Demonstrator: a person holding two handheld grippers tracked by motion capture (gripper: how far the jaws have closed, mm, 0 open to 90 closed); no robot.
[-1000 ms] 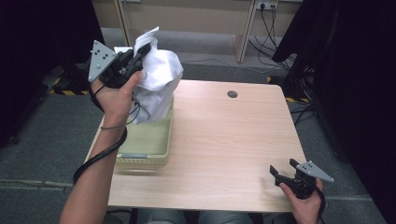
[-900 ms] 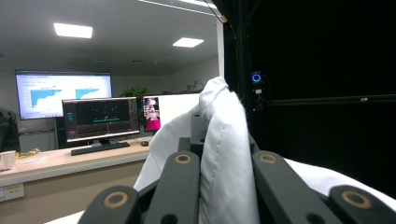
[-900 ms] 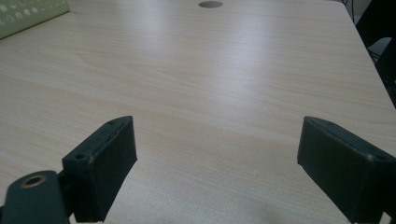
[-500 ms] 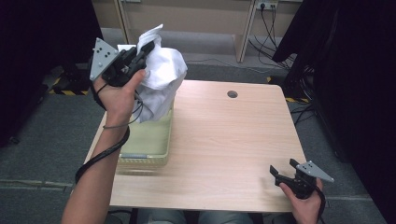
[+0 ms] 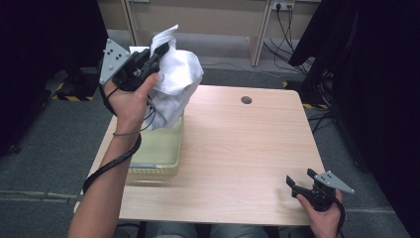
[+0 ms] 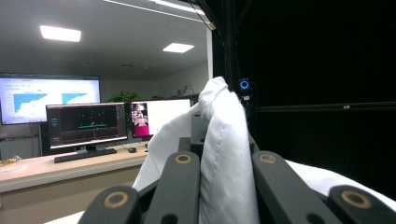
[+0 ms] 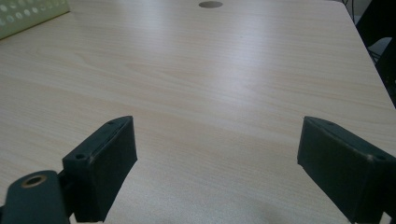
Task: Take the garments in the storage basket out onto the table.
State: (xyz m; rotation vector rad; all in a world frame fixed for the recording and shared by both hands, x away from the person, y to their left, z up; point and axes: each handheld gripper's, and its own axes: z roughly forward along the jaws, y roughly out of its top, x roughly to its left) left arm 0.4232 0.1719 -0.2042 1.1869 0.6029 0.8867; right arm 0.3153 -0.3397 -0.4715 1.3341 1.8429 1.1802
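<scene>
Cloth (image 5: pixel 176 82), white, pinched in left gripper (image 5: pixel 148 59) above basket (image 5: pixel 158 148) at table's left edge; right gripper (image 5: pixel 302 181) spread, near right corner.

A: How many things are on the table (image 5: pixel 237 148)?

B: I count one basket (image 5: pixel 158 148), pale green, at the left side. There is one white cloth (image 5: pixel 176 82) above it, only one piece.

A: And the grippers?

B: Two. One left gripper (image 5: pixel 148 59) far at the left, one right gripper (image 5: pixel 303 184) near at the right. Each has two black jaws.

A: Holes in the table top?

B: One round hole (image 5: pixel 246 100), at the far side.

A: In the left gripper view, how many screens?

B: Three screens: one big screen (image 6: pixel 46 95) on the wall, one dark monitor (image 6: pixel 86 123), one monitor (image 6: pixel 159 116) to its right. Also one keyboard (image 6: pixel 84 155) and two ceiling lights (image 6: pixel 60 33).
</scene>
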